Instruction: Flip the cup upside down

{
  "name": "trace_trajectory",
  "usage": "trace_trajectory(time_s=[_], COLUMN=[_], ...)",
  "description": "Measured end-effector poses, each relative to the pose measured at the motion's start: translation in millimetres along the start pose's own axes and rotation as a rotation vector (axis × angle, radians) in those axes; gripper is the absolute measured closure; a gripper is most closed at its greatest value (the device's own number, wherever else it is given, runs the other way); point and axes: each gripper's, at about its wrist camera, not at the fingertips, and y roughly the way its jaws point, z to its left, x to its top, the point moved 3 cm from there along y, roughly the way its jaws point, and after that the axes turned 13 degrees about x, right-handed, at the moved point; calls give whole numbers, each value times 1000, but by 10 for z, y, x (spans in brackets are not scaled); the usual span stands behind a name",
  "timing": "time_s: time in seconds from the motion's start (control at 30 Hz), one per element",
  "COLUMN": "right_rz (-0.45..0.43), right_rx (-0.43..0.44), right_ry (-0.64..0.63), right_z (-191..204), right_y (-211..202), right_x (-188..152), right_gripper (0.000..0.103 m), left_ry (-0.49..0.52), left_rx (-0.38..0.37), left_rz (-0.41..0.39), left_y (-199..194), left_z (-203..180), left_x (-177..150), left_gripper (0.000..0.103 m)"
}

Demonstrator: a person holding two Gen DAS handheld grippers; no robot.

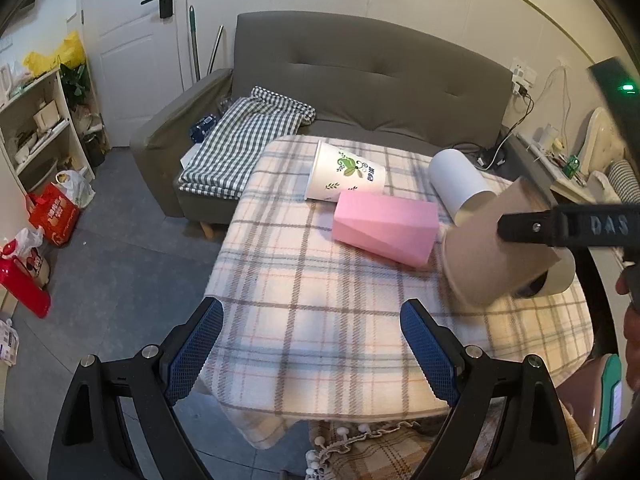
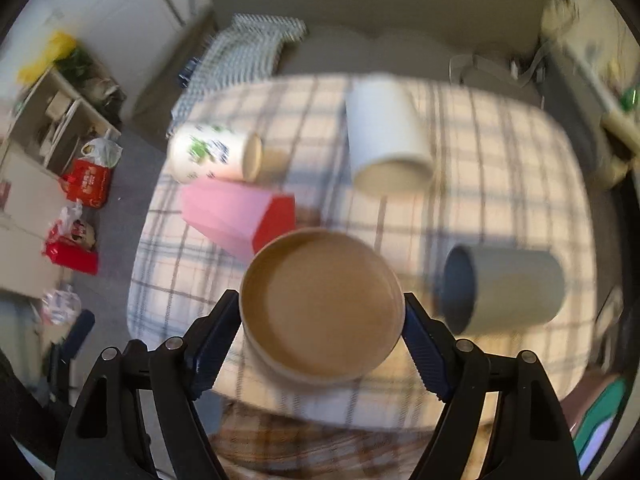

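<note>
From the left wrist, the left tool (image 1: 312,344) hangs open and empty over the near worktop (image 1: 320,320); the brown cup (image 1: 492,256) is at three o'clock, tilted, pinched by the right tool (image 1: 520,228). From the right wrist, the right tool (image 2: 322,332) clamps the brown cup (image 2: 322,304), which is above the worktop (image 2: 500,184). The cup wall may buckle or slip if squeezed unevenly while turning.

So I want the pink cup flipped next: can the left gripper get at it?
Probably yes: the left gripper is open, with bare tablecloth between it and the pink cup.
</note>
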Motion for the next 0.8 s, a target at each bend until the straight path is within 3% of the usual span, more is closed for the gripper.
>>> trace_trajectory(time_s=[0.1,0.23,0.8], right_rz=[-107,-168,-128], right_rx=[-76,-108,-72], right_ry=[-128,-188,-156], right_z=[144,152,-109], right_y=[-144,-203,-21], right_x=[-62,-124,-295], right_gripper=[25,25,25], left_ry=[-7,-17,-44], left_rx=[6,15,67], left_rz=[1,3,10], left_y=[-16,-27,24], left_z=[-40,-76,-202], left_x=[-10,-20,18], left_gripper=[10,10,10])
